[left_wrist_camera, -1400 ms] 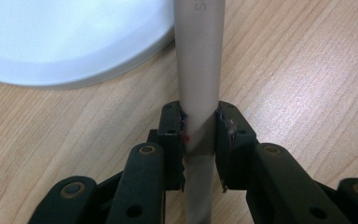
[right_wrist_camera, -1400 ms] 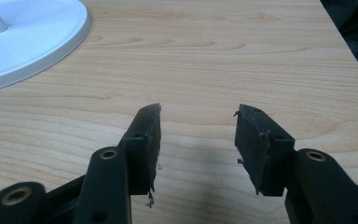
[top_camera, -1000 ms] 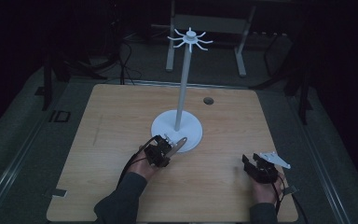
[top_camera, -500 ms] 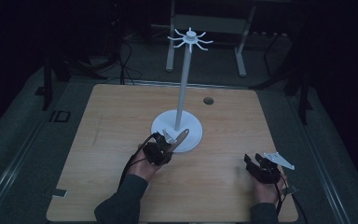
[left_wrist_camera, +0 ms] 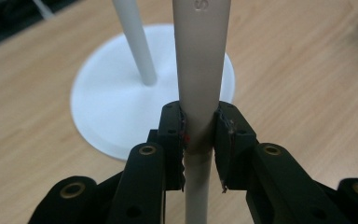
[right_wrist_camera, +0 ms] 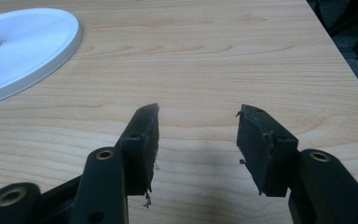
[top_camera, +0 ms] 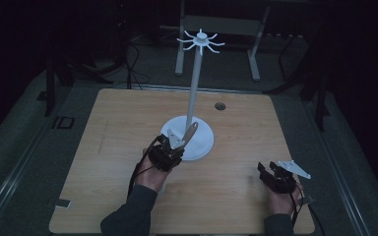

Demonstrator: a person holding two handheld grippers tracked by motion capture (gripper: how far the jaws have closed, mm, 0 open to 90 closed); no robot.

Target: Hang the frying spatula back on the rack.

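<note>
A white stand with a tall pole (top_camera: 193,93), hooks (top_camera: 201,40) at its top and a round base (top_camera: 203,143) rises from the middle of the wooden table (top_camera: 118,118). My left gripper (top_camera: 176,145) hovers at the base's near left edge, shut on a beige utensil handle (top_camera: 191,132) that points up toward the pole. Seen from the left gripper view, the pads (left_wrist_camera: 173,128) clamp the handle (left_wrist_camera: 200,60) on both sides, with the base (left_wrist_camera: 102,107) behind it. My right gripper (top_camera: 267,171) rests at the table's near right, open and empty (right_wrist_camera: 198,114).
A small round hole (top_camera: 220,105) sits in the table behind the stand. Dark floor and metal frame legs (top_camera: 253,54) surround the table. The stand's base edge (right_wrist_camera: 23,42) lies far left of the right gripper.
My left gripper has lifted off the table with the beige handle, whose tip now points higher along the pole. The right gripper has stayed put.
</note>
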